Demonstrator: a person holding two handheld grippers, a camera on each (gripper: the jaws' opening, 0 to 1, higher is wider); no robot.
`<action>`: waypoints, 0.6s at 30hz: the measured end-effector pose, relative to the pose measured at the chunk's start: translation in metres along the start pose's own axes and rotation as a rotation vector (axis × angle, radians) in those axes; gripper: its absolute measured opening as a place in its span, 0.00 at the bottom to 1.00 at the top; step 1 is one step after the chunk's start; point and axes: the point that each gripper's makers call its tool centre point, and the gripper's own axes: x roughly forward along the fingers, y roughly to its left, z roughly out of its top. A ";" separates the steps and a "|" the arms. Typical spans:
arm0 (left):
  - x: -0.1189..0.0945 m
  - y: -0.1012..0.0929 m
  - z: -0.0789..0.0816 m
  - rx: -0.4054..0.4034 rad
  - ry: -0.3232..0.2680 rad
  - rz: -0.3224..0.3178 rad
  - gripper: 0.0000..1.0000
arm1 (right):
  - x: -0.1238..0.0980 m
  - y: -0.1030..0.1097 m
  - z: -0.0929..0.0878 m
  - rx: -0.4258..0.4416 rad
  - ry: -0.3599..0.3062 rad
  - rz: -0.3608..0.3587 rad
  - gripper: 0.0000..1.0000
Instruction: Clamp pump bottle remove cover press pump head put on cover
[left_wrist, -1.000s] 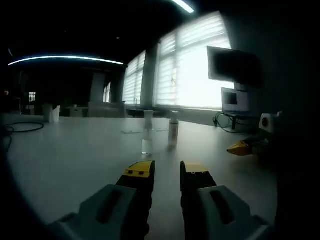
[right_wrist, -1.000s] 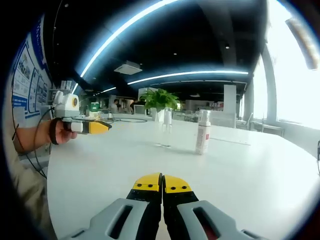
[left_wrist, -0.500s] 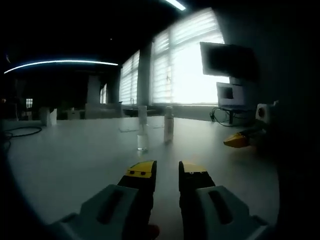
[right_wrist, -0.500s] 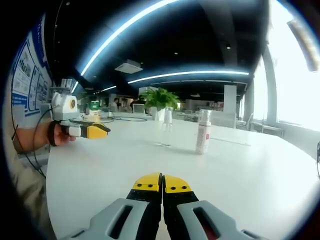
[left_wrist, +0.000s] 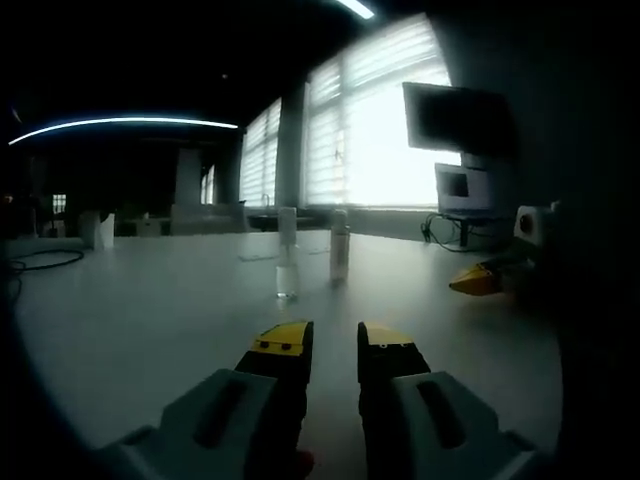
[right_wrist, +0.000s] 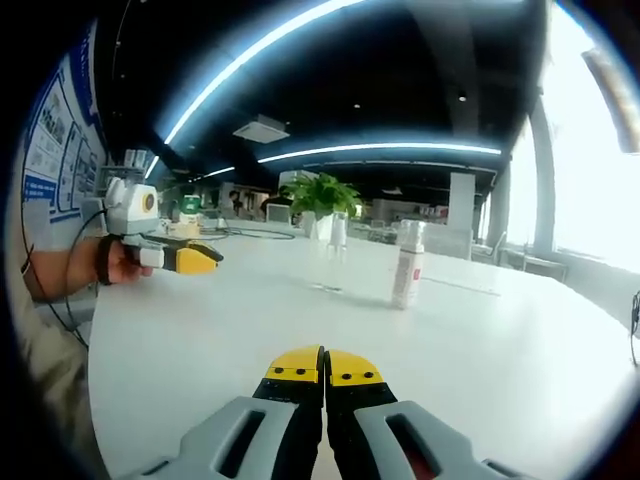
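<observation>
Your left gripper (left_wrist: 332, 345) has its yellow-tipped fingers (left_wrist: 281, 340) spread a little, a clear gap between them and nothing held. Your right gripper (right_wrist: 324, 366) has its yellow-tipped fingers (right_wrist: 296, 365) pressed together, also on nothing. Both hang low over the wide white bench (right_wrist: 480, 340), well short of the bottles.

Out toward the middle of the bench stands the slim white pump bottle with its clear cover (right_wrist: 407, 264), upright and untouched. Just beside it, apart from it, stands a small clear plastic bottle (right_wrist: 332, 255), also upright; I cannot tell whether either holds liquid. In the left gripper view the same pair, clear bottle (left_wrist: 287, 266) and white pump bottle (left_wrist: 339, 244), stand ahead of your fingers.

By my reading nothing is done yet: the pump bottle is not clamped and its cover looks on. Clamping, uncovering, pressing the pump head and re-covering all remain.
</observation>
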 end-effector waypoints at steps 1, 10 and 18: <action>0.000 -0.002 0.000 0.005 0.002 -0.001 0.10 | 0.000 0.000 0.000 0.000 0.000 0.000 0.00; 0.001 -0.005 -0.004 0.033 0.021 -0.007 0.10 | 0.000 -0.001 0.000 0.002 -0.001 -0.005 0.00; 0.001 -0.003 -0.003 0.026 0.019 -0.009 0.09 | 0.000 -0.001 -0.001 0.003 0.000 -0.007 0.00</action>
